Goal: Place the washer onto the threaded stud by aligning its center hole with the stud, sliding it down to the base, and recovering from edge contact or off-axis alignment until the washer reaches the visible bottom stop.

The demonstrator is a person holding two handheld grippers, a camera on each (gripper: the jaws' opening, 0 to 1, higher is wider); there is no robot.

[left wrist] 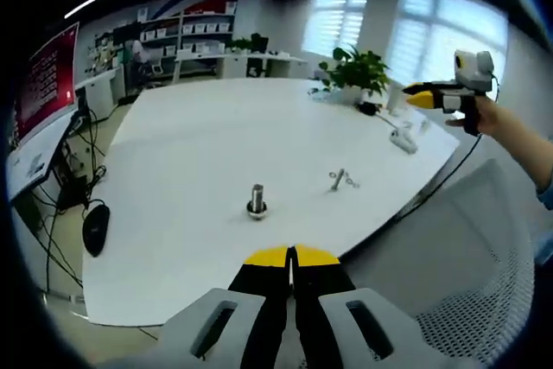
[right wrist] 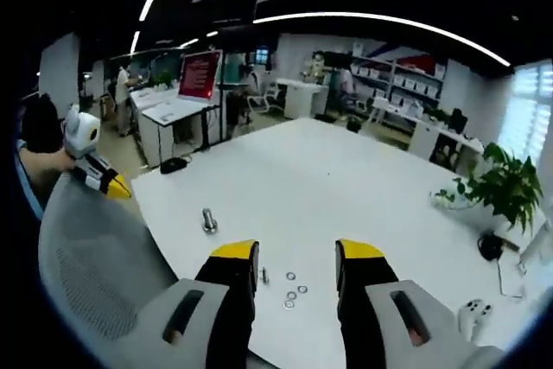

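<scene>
The threaded stud [left wrist: 257, 200] stands upright on the white table [left wrist: 199, 144], a short way ahead of my left gripper [left wrist: 292, 257], whose yellow-tipped jaws are shut with nothing between them. In the right gripper view the stud [right wrist: 208, 219] is ahead and to the left. Three small washers [right wrist: 294, 288] lie flat on the table just beyond my right gripper [right wrist: 296, 257], which is open and empty. A loose bolt [right wrist: 264, 276] lies beside them. That bolt and the washers [left wrist: 339, 180] lie right of the stud. The right gripper [left wrist: 416, 95] hovers over the table's far right edge.
A grey mesh chair back [left wrist: 484, 257] stands at the table's near right edge, also the chair [right wrist: 95, 265]. A potted plant [left wrist: 359, 71] and a white device [left wrist: 403, 138] sit on the far side. A black mouse [left wrist: 95, 226] lies left. The left gripper [right wrist: 105, 181] shows behind the chair.
</scene>
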